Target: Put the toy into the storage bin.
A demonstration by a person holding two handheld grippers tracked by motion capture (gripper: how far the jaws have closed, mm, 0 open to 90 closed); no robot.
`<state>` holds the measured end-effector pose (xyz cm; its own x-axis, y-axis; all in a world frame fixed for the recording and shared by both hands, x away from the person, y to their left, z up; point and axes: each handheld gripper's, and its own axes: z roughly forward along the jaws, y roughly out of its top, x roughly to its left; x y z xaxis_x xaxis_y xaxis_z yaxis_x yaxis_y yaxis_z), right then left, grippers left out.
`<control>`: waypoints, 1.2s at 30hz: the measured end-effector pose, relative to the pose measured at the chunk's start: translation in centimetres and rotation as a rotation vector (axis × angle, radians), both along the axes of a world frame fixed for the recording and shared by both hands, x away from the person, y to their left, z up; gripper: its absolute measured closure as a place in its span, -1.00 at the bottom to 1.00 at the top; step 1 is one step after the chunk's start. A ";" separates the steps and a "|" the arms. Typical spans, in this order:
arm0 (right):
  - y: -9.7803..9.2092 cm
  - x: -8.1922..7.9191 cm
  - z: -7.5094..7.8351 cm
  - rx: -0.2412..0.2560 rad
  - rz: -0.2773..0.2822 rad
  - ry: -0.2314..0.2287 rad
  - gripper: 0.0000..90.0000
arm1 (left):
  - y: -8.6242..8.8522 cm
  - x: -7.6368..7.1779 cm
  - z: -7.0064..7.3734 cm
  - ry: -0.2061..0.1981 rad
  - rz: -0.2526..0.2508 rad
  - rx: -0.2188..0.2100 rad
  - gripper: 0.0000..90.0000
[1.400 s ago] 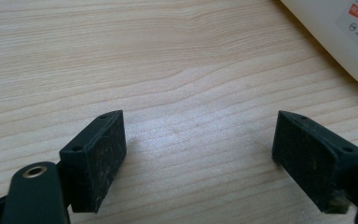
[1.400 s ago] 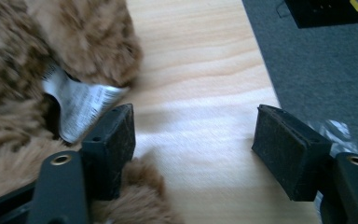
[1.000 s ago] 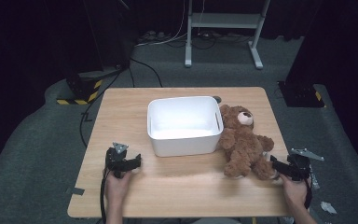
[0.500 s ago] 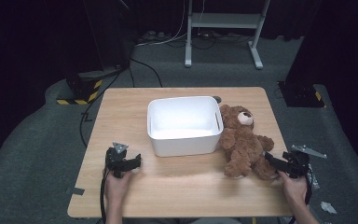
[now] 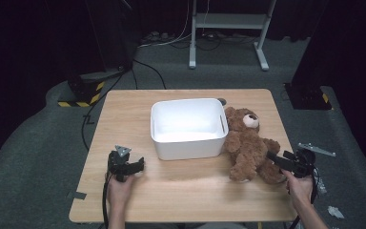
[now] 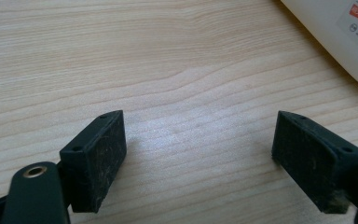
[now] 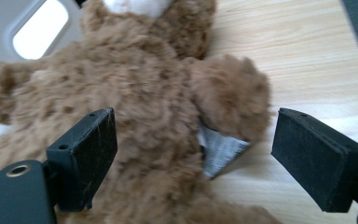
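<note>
Forearms come in from the bottom of the high view, one on each side, each hand wrapped around a gripper handle. The right gripper (image 5: 275, 161) is held low at the table's right edge, pointing leftward at the legs of the brown teddy bear (image 5: 248, 143). In the right gripper view its jaws stand wide apart, gripping nothing, with the bear's furry body (image 7: 144, 116) between and just ahead of them; one jaw sits over the fur, the other over bare wood. A grey fabric tag (image 7: 219, 149) pokes out from under one plush limb.

The left gripper (image 5: 132, 167) rests near the front left of the wooden table (image 5: 124, 109), well apart from the bear. Its jaws are likewise spread with only wood grain between them, and the corner of the white plastic bin (image 6: 349, 42) shows at the upper right of the left gripper view.

Counted: two grippers, one teddy bear, one white bin (image 5: 188, 126). The bear lies on its back on the table, just beside the bin's right wall, head toward the far edge. The bin holds nothing visible.
</note>
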<state>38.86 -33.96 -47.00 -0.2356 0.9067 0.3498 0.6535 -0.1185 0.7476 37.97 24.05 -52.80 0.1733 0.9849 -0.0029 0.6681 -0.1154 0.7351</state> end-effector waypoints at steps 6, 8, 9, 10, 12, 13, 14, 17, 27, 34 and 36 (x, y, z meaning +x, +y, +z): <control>1.0 0.8 1.0 -0.021 0.076 0.001 -0.67 | 0.0 0.0 0.0 0.000 0.000 -0.001 -0.61; 1.3 1.0 1.2 -0.022 0.085 -0.001 -0.66 | 0.0 0.0 0.0 0.000 0.000 -0.001 -0.61; 1.5 1.3 1.5 -0.031 0.099 -0.006 -0.66 | 0.0 0.0 0.0 -0.002 -0.001 -0.003 -0.61; 1.5 1.3 1.5 -0.031 0.099 -0.006 -0.65 | 0.0 0.0 0.0 -0.003 -0.001 -0.004 -0.61; 1.8 1.5 1.9 -0.028 0.110 -0.008 -0.66 | 0.0 0.0 0.0 -0.003 -0.001 -0.004 -0.61; 1.9 1.7 2.1 -0.030 0.116 -0.010 -0.66 | 0.0 0.0 0.0 -0.003 -0.001 -0.004 -0.61; 2.2 1.9 2.3 -0.033 0.119 -0.013 -0.66 | 0.0 0.0 0.0 -0.003 -0.001 -0.004 -0.61; 2.7 2.5 2.9 -0.056 0.134 -0.030 -0.66 | 0.0 0.0 0.0 -0.003 0.000 -0.004 -0.61; 4.4 3.8 3.3 -0.099 0.155 -0.013 -0.68 | 0.0 0.0 0.0 -0.003 -0.002 -0.004 -0.61; 5.0 4.6 3.3 -0.107 0.173 0.002 -0.65 | 0.0 0.0 0.0 -0.003 -0.002 -0.004 -0.61; 5.3 4.9 3.2 -0.131 0.182 0.004 -0.65 | 0.0 0.0 0.0 -0.003 -0.001 -0.004 -0.61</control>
<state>43.74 -28.70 -43.85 -0.3984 0.8871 0.2330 0.6581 0.0995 0.7464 37.98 24.07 -52.82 0.1745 0.9846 -0.0065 0.6661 -0.1131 0.7373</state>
